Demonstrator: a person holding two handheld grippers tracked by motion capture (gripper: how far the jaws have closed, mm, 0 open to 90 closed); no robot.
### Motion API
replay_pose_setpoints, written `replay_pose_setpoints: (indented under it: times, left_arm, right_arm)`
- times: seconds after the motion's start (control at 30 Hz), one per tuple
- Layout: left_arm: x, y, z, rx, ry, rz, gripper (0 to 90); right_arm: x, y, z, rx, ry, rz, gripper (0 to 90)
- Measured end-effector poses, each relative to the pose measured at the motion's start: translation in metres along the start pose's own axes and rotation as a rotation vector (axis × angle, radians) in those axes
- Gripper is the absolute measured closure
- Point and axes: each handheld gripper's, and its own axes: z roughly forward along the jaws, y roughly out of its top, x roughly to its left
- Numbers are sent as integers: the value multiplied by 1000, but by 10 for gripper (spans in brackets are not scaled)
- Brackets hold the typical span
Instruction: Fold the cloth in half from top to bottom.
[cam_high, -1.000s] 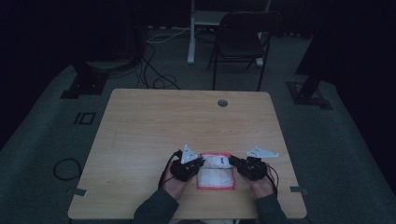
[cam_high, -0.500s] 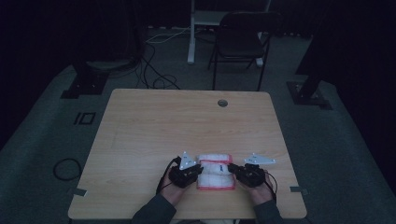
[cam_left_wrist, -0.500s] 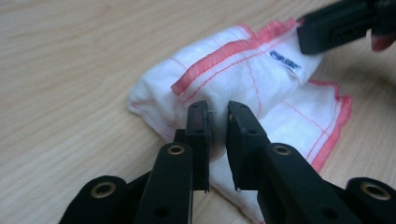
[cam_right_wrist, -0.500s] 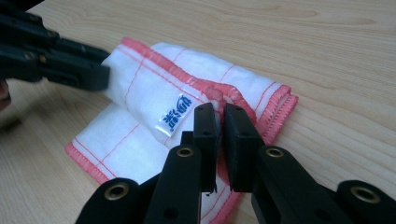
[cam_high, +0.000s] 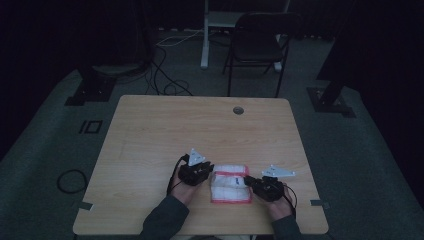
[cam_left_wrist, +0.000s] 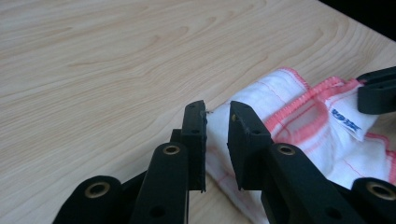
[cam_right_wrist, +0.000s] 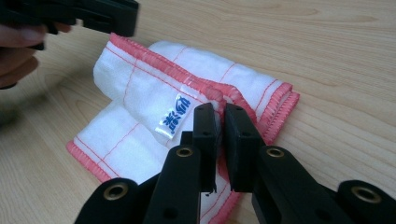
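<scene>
A folded white cloth (cam_high: 230, 187) with red stitched edges lies on the wooden table (cam_high: 200, 125) near its front edge. My left gripper (cam_high: 208, 176) is at the cloth's left side. In the left gripper view the cloth (cam_left_wrist: 299, 107) runs into the narrow gap of my left gripper (cam_left_wrist: 217, 109), and the jaws are nearly together. My right gripper (cam_high: 251, 183) is at the cloth's right side. My right gripper (cam_right_wrist: 220, 109) is shut on a raised red-edged fold of the cloth (cam_right_wrist: 140, 93), beside a small blue-printed label (cam_right_wrist: 175, 116).
The table has a round cable hole (cam_high: 238, 110) near its far edge. A dark folding chair (cam_high: 260, 45) and a white post (cam_high: 205, 35) stand behind it. Cables (cam_high: 165, 85) and stand bases lie on the dim floor.
The cloth's top layer has bunched into a narrower fold. My left gripper has shifted slightly away from the person, and my right gripper has drawn nearer the front edge.
</scene>
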Motion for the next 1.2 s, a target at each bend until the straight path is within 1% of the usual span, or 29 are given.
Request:
replay_pose_setpoints:
  times: [0.07, 0.17, 0.23, 0.27, 0.3, 0.37, 0.4, 0.53, 0.63, 0.67, 0.83, 0.87, 0.93, 1.07, 1.2]
  left_arm:
    - [-2, 0, 6, 13, -5, 14, 774]
    - [-5, -2, 9, 23, -11, 32, 771]
    - [-7, -5, 9, 26, -15, 30, 769]
    - [-8, -7, 8, 24, -19, 32, 768]
    - [-9, -8, 7, 26, -21, 38, 767]
    - [-10, -10, 4, 24, -29, 36, 764]
    - [-11, -12, 4, 24, -28, 41, 765]
    - [-14, -19, 1, 31, -29, 56, 760]
    - [-16, -24, -2, 22, -36, 53, 757]
    - [-17, -26, -5, 23, -41, 58, 756]
    - [-23, -33, -9, 28, -51, 69, 751]
    - [-24, -35, -11, 28, -53, 78, 749]
    - [-27, -37, -12, 31, -58, 83, 737]
    - [-26, -38, -17, 31, -52, 99, 726]
    - [-26, -40, -24, 24, -47, 103, 710]
  right_arm:
    - [0, 0, 0, -2, 2, 4, 841]
    - [-2, 0, -2, -9, 5, 5, 832]
    - [-3, 0, -3, -15, 10, 9, 798]
    - [-4, -1, -4, -21, 10, 9, 760]
    - [-5, -1, -6, -34, 8, 16, 733]
    - [-9, -1, -10, -55, 5, 28, 704]
    - [-11, 0, -13, -65, 0, 36, 690]
    - [-19, 0, -21, -99, -23, 67, 662]
    - [-23, -1, -23, -107, -36, 79, 655]
    - [-24, -2, -23, -109, -38, 82, 653]
    - [-28, -3, -25, -117, -52, 99, 653]
    - [-28, -3, -26, -118, -53, 102, 653]
    - [-29, -3, -27, -123, -56, 101, 652]
    - [-31, -4, -28, -127, -62, 109, 653]
    - [-33, -5, -29, -130, -77, 108, 653]
